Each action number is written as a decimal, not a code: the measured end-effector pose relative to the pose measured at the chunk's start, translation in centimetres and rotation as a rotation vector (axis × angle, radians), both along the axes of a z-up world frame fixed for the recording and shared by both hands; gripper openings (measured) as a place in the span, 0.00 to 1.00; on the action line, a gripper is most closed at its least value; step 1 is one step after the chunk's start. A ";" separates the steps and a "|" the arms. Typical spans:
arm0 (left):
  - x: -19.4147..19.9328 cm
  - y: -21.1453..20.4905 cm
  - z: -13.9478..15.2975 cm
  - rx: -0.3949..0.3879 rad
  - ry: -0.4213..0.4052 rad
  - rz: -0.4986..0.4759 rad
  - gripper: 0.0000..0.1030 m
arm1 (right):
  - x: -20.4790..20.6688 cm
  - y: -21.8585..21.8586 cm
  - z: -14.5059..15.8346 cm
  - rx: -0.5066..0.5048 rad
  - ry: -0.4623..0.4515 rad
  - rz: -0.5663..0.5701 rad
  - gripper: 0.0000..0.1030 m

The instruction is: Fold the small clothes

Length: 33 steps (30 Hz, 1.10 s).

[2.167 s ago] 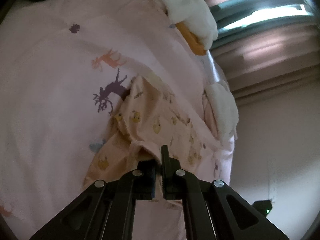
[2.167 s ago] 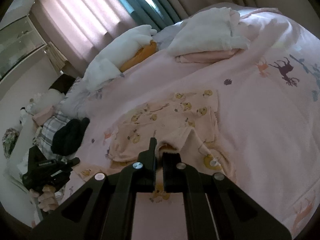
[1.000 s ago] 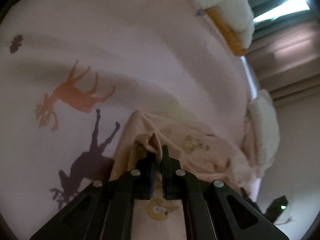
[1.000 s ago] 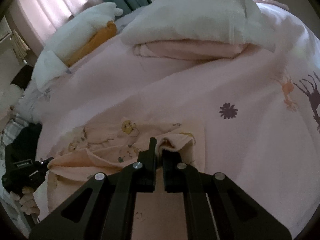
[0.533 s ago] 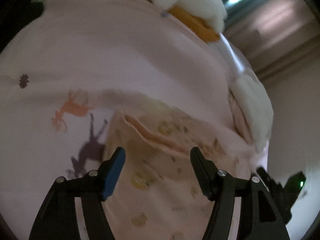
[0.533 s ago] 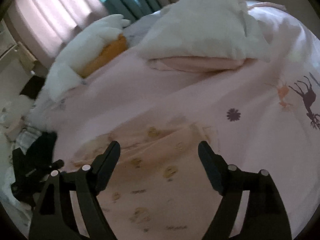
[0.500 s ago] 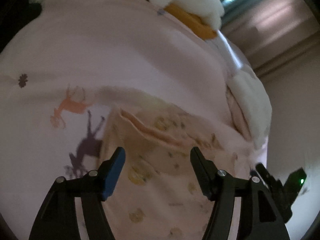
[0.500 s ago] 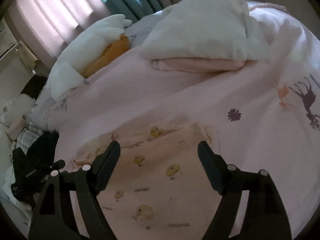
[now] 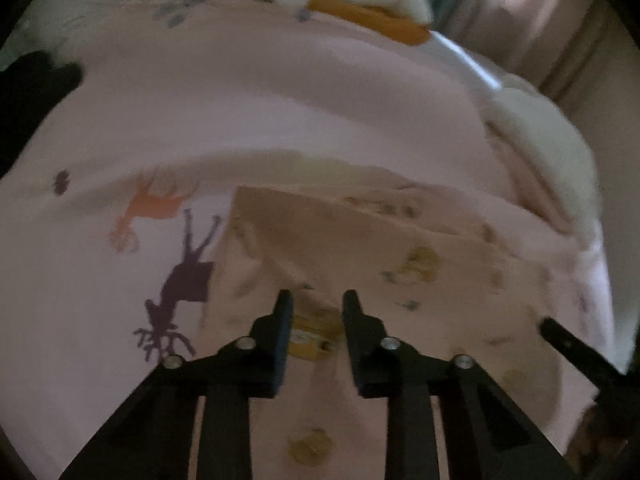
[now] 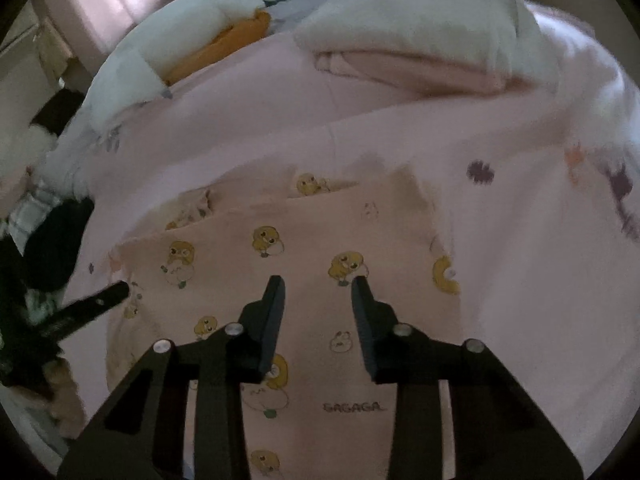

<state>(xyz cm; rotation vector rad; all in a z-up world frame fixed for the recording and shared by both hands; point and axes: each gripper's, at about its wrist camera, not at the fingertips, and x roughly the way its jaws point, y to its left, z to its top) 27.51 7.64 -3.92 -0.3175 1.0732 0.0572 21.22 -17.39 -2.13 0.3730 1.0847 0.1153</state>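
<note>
While the duck-print baby garment (image 10: 304, 280) lies folded flat on my pink bedspread (image 10: 520, 280), I hold my left gripper (image 9: 316, 308) and right gripper (image 10: 318, 294) over it, jaws parted, gripping nothing.

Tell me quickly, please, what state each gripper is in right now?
Left gripper: open, holding nothing, above the duck-print garment.
Right gripper: open, holding nothing, above the same garment.
</note>
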 end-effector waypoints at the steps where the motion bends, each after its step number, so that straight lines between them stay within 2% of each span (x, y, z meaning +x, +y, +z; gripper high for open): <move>1: -0.2 0.4 -0.4 -0.027 0.010 0.032 0.13 | 0.2 -0.3 -0.5 -0.003 0.026 -0.031 0.33; 3: -1.4 0.8 0.0 -0.080 -0.009 0.039 0.12 | -0.4 -0.2 -0.1 0.002 0.040 -0.035 0.30; 4: -2.1 0.6 0.6 -0.053 -0.033 0.024 0.12 | -0.7 0.0 0.4 0.005 0.025 -0.023 0.30; 7: -5.3 -0.4 3.4 0.108 -0.120 -0.033 0.12 | -3.1 0.6 3.5 -0.036 -0.052 -0.019 0.33; 9: -7.4 -0.7 4.7 0.143 -0.147 -0.050 0.12 | -4.9 0.7 5.1 -0.020 -0.072 -0.025 0.34; 10: -8.4 -0.9 5.3 0.153 -0.155 -0.054 0.13 | -6.3 0.6 6.0 0.027 -0.085 -0.016 0.37; 11: -9.5 -1.1 6.1 0.165 -0.160 -0.061 0.21 | -7.2 0.6 6.6 0.061 -0.088 -0.001 0.39; 12: -10.4 -1.2 6.6 0.167 -0.159 -0.072 0.38 | -8.2 0.6 7.1 0.085 -0.086 0.012 0.42; 13: -11.5 -1.2 7.2 0.159 -0.149 -0.088 0.47 | -8.9 0.8 7.5 0.095 -0.083 0.016 0.44; 14: -12.1 -1.5 7.7 0.150 -0.146 -0.092 0.64 | -10.1 0.9 8.2 0.100 -0.079 0.019 0.52; 15: -13.3 -1.2 8.2 0.136 -0.156 -0.087 0.67 | -10.8 0.9 8.6 0.100 -0.080 0.018 0.60; 17: -15.5 -1.3 9.3 0.097 -0.228 -0.056 0.68 | -13.0 1.1 9.5 0.095 -0.102 0.013 0.70; 20: -18.4 -1.4 10.2 0.091 -0.278 -0.039 0.78 | -16.3 0.9 10.3 0.094 -0.133 -0.004 0.77; 23: -19.4 -1.7 9.8 0.048 -0.240 -0.060 0.79 | -18.5 -0.1 9.7 0.174 -0.118 -0.047 0.89; 25: -20.1 -2.0 9.6 0.013 -0.218 -0.085 0.79 | -19.4 -0.7 8.8 0.250 -0.088 -0.063 0.89; 26: -20.5 -2.1 9.3 -0.016 -0.196 -0.088 0.81 | -19.9 -0.8 8.6 0.277 -0.073 -0.074 0.89; 29: -21.8 -2.2 8.7 -0.093 -0.161 -0.101 0.99 | -21.4 -0.7 8.0 0.319 -0.066 -0.090 0.94; 33: -22.1 -2.7 6.9 -0.141 -0.103 -0.123 0.99 | -22.9 -0.3 7.4 0.346 -0.075 -0.094 1.00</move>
